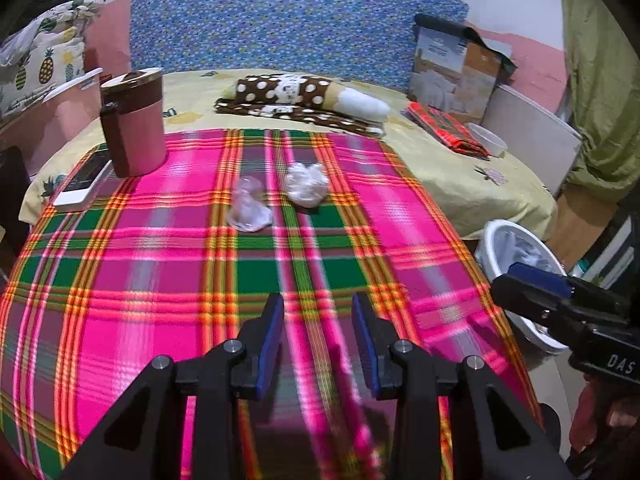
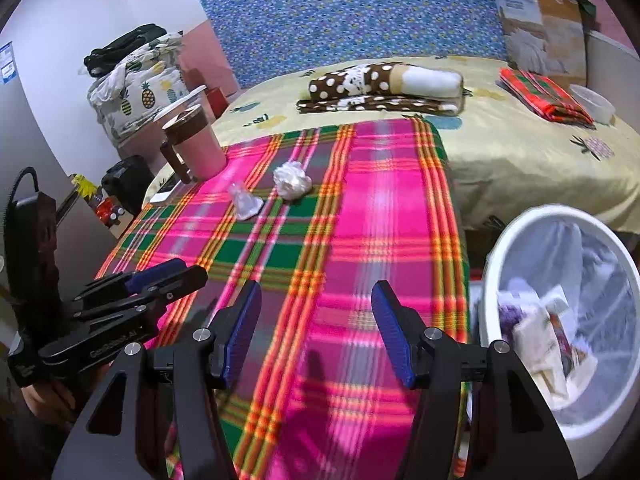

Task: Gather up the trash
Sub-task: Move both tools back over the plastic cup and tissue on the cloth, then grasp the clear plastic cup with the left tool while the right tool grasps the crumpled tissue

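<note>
Two pieces of trash lie on the plaid cloth [image 1: 304,264] that covers the table: a crumpled white tissue [image 1: 306,184] and, just left of it, a crushed clear plastic wrapper [image 1: 248,208], near each other but apart. A pink mug with a brown lid [image 1: 134,124] stands at the far left corner of the cloth, beside a white phone [image 1: 82,184] lying flat. Beyond the table is a bed with a yellow pineapple-print sheet [image 1: 452,176], carrying a brown polka-dot bundle [image 1: 296,98], a folded red plaid cloth [image 1: 448,128] and a cardboard box [image 1: 456,76]. A blue patterned panel [image 1: 296,16] stands against the wall. To the right of the table a white lined trash bin [image 2: 492,280] holds paper scraps. The left claw [image 1: 316,340] is released and holds nothing, low over the near cloth. The right claw [image 2: 316,336] is likewise released and unloaded, over the cloth's right half, beside the bin.
</note>
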A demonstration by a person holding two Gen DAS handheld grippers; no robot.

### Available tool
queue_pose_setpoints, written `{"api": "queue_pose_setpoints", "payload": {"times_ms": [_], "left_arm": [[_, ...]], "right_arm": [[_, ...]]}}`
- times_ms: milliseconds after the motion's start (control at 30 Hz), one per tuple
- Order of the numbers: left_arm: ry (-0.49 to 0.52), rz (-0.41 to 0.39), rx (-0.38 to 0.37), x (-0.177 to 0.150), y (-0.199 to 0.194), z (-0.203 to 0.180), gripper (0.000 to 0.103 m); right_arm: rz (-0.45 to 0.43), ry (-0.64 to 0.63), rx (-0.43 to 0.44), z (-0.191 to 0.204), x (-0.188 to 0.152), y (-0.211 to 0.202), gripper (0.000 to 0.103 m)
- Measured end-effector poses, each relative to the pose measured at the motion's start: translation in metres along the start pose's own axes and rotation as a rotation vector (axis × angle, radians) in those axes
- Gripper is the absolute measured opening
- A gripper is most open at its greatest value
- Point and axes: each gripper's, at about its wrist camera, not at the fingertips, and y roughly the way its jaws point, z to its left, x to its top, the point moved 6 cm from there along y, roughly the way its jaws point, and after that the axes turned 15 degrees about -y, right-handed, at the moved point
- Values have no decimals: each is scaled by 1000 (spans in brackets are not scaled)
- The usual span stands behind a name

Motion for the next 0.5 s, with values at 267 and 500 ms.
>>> {"api": "queue_pose_setpoints", "payload": {"times_ms": [267, 500], "left_arm": [[-9, 7, 24, 28, 23, 17, 37], [-16, 29, 51, 46, 52, 29, 37]], "right_arm": [[15, -35, 24, 4, 17, 23, 59], [21, -60, 40, 7, 33, 44, 59]]}}
